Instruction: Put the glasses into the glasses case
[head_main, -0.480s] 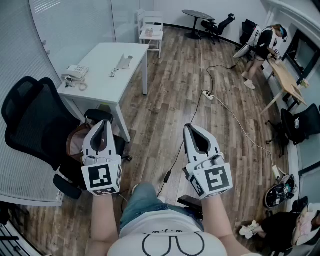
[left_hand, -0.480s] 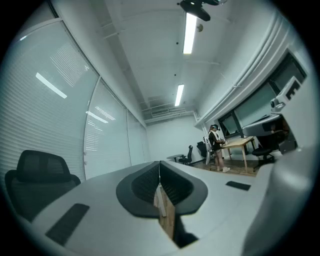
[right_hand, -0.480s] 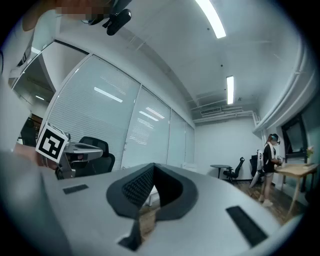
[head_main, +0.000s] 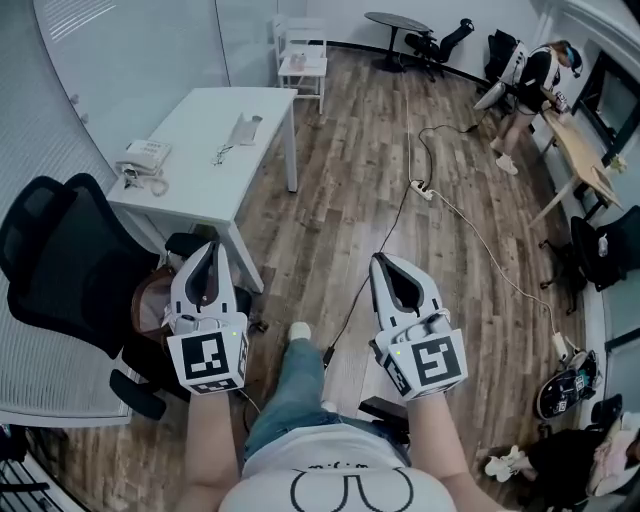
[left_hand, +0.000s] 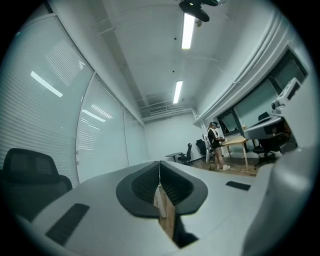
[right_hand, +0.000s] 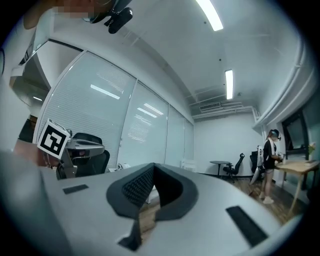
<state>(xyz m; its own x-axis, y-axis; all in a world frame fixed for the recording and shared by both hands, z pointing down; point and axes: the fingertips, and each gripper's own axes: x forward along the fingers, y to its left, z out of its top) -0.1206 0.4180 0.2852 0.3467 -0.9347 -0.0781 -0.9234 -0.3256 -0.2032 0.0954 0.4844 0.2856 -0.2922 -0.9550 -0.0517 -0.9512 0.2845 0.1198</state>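
Plan of the room, head view. A counter (head_main: 200, 170) stands at the left of the floor (head_main: 340, 180). A telephone (head_main: 146, 155) is set on its near left corner, and a small flat item (head_main: 246, 127) lies farther back. An office chair (head_main: 60, 260) is placed at the counter's near left. A power strip (head_main: 420, 191) lies on the floor to the counter's right. A round table (head_main: 393, 22) is set at the back. At far right a person (head_main: 528, 85) is seen beside a desk (head_main: 578, 150). The left hand-held gripper (head_main: 208, 245) is held before the counter, and the right hand-held gripper (head_main: 381, 260) over the floor.
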